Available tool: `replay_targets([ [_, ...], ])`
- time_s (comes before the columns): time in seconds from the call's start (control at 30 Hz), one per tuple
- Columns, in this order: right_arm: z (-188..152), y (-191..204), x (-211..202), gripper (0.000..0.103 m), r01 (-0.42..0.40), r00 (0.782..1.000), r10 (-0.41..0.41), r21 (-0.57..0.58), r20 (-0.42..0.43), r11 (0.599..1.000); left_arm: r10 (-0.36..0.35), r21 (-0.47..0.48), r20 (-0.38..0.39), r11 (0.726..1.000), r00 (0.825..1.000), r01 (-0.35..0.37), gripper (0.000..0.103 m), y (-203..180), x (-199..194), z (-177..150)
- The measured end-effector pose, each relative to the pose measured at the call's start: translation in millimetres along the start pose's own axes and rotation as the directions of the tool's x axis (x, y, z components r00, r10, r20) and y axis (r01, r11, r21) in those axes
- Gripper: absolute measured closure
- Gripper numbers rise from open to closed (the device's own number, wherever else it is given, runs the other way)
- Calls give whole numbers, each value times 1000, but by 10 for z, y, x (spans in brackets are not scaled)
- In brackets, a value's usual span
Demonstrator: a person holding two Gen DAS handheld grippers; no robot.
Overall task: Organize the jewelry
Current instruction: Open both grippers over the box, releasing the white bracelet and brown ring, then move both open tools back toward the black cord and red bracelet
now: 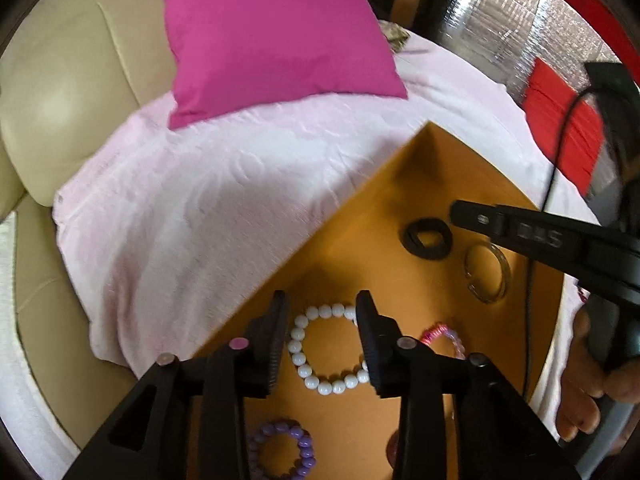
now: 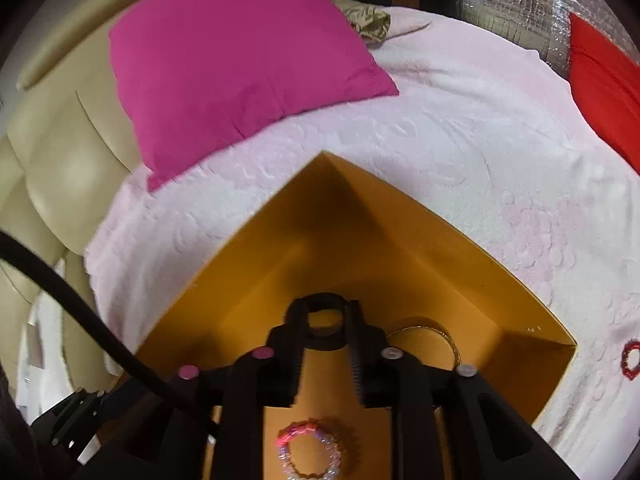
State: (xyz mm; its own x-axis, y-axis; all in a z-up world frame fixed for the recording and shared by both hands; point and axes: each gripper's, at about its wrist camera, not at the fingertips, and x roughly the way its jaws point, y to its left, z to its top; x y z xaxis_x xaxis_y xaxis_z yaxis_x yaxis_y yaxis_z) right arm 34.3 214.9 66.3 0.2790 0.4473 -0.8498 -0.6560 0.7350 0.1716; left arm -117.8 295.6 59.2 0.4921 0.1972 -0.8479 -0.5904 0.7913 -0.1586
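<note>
Left-wrist view: orange cardboard tray [image 1: 360, 216] on a pale pink quilted bedspread [image 1: 200, 208] holds five pieces, all lying flat. From left: one purple bead bracelet [image 1: 280, 450]; one white bead bracelet [image 1: 330, 350], between the parted, non-touching jaws of the left gripper [image 1: 322, 316]; one pink sparkly bracelet [image 1: 444, 338]; one black ring-shaped band [image 1: 426, 239]; one clear amber bangle [image 1: 488, 272]. Right gripper [image 2: 325, 320] jaws stand astride the black band; contact unclear.

white bead bracelet [image 1: 326, 350], black ring [image 1: 426, 239], flat in yellow box [image 1: 360, 208].
</note>
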Motion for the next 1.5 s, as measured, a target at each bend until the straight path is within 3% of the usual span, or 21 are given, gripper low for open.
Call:
replay_targets([
  [0.1,-27,-28,-145,73,-2,999,3,-8,39,1000,35,-7,44,999,998,-35,64,-24,-61,26],
  [0.2,-71,-166,-365,72,-7,996,6,16,94,1000,58,-2,85,998,995,-58,56,-116,-144,29],
  [0.27,-123,-322,-534,64,-5,992,-2,51,127,999,83,12,123,996,989,-85,50,-222,-214,26],
  [0.37,-234,-552,-810,43,26,981,-42,85,192,996,139,35,200,988,970,-149,41,-402,-354,14],
  [0.47,-415,-766,-1091,43,74,965,-96,98,242,992,182,47,291,978,939,-204,38,-620,-524,-20],
  [0.6,-786,-1144,-1465,43,127,949,-161,140,270,982,172,71,362,975,916,-212,36,-920,-661,-96],
  [0.67,-989,-1334,-1626,42,147,941,-191,172,279,974,154,102,391,973,907,-209,28,-1125,-719,-169],
  [0.8,-1458,-1825,-1918,41,163,927,-245,283,283,945,95,199,429,960,899,-196,25,-1589,-799,-364],
  [0.97,-2039,-2435,-2098,40,141,921,-285,456,265,879,8,344,408,925,913,-162,24,-2137,-735,-649],
  [1.13,-2503,-2883,-2182,40,102,908,-311,573,280,813,-67,488,351,864,934,-122,24,-2657,-627,-947],
  [1.23,-2779,-3235,-2197,40,65,921,-293,643,255,763,-86,543,310,834,947,-102,24,-2862,-525,-1057],
  [1.37,-2916,-3559,-2244,40,13,929,-279,731,244,683,-79,580,253,810,964,-86,24,-3081,-365,-1158],
  [1.5,-2904,-3736,-2314,40,-40,925,-258,747,279,664,-59,589,201,805,978,-72,24,-3202,-211,-1215],
])
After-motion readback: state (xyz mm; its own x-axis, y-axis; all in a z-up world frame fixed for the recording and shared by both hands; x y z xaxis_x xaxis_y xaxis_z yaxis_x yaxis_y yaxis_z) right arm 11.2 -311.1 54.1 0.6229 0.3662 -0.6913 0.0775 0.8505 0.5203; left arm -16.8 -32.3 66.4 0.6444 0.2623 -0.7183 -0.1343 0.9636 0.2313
